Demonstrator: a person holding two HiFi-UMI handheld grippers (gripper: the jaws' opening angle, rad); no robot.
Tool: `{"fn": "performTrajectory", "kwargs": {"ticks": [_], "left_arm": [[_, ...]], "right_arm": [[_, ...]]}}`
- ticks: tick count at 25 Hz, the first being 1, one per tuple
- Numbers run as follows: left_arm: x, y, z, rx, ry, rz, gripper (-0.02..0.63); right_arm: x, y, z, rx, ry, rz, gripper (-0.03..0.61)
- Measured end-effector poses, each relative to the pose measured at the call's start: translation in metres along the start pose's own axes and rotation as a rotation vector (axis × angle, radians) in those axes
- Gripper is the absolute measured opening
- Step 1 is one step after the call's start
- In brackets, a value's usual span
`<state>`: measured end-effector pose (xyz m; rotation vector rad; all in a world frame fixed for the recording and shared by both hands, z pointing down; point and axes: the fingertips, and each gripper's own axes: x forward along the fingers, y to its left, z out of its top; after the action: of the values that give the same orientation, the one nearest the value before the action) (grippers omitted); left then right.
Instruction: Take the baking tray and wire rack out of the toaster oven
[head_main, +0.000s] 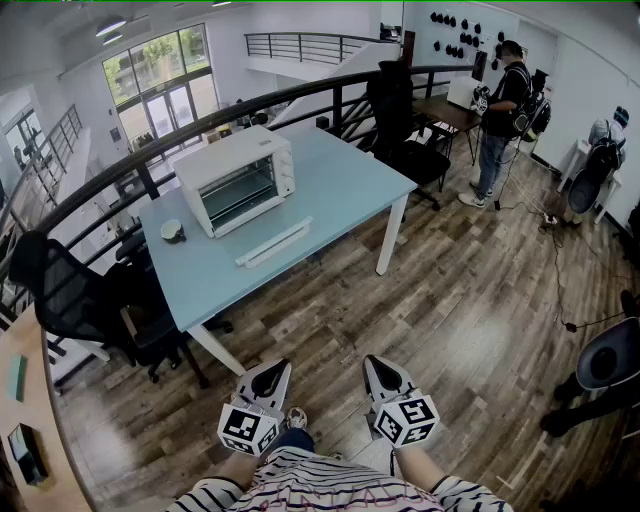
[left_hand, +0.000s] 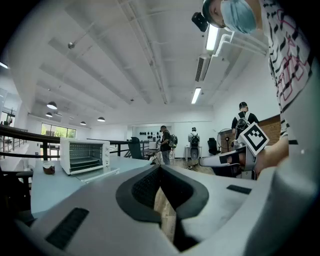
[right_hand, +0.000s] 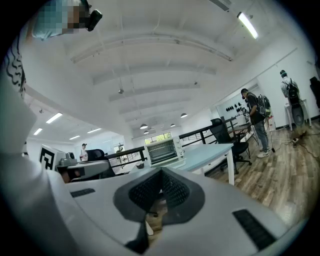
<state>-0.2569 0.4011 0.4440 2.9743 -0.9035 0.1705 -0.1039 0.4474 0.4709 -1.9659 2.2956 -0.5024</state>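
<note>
Both grippers are held low and close to the person's body, side by side over the wooden floor (head_main: 450, 330) and well apart from the table (head_main: 330, 190). The left gripper (head_main: 270, 372) has its jaws pressed together with nothing between them. The right gripper (head_main: 380, 370) is the same, jaws together and empty. Both point toward the table. The white toaster oven (head_main: 238, 180) stands on the far left part of the light blue table, with its front turned toward the person. Its door looks folded down flat in front of it, and the white handle bar (head_main: 273, 243) lies out on the tabletop. The bars of the wire rack (left_hand: 83, 161) show inside the oven in the left gripper view. The baking tray cannot be told apart from them at this range. A small dark round thing (head_main: 172, 231) sits on the table just left of the oven. Black office chairs (head_main: 70, 300) stand at the table's left end, and a dark railing (head_main: 200, 120) curves behind it. Another person (head_main: 500, 110) stands at a desk on the far right.
</note>
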Motion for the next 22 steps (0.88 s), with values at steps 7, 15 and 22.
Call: {"fn": "performTrajectory", "kwargs": {"ticks": [7,15,22], "left_arm": [[0.016,0.025,-0.002,-0.050,-0.012,-0.013,0.025],[0.067,0.099,-0.008,-0.211,-0.031,-0.025,0.026],[0.119,0.189,-0.003,-0.319,-0.038,-0.034,0.193]], "right_arm": [[0.030,-0.004,0.001,0.062,0.005,0.022,0.026],[0.119,-0.011,0.013,0.208,-0.019,0.058,0.175],[0.215,-0.016,0.042,0.250,-0.049,0.045,0.232]]}}
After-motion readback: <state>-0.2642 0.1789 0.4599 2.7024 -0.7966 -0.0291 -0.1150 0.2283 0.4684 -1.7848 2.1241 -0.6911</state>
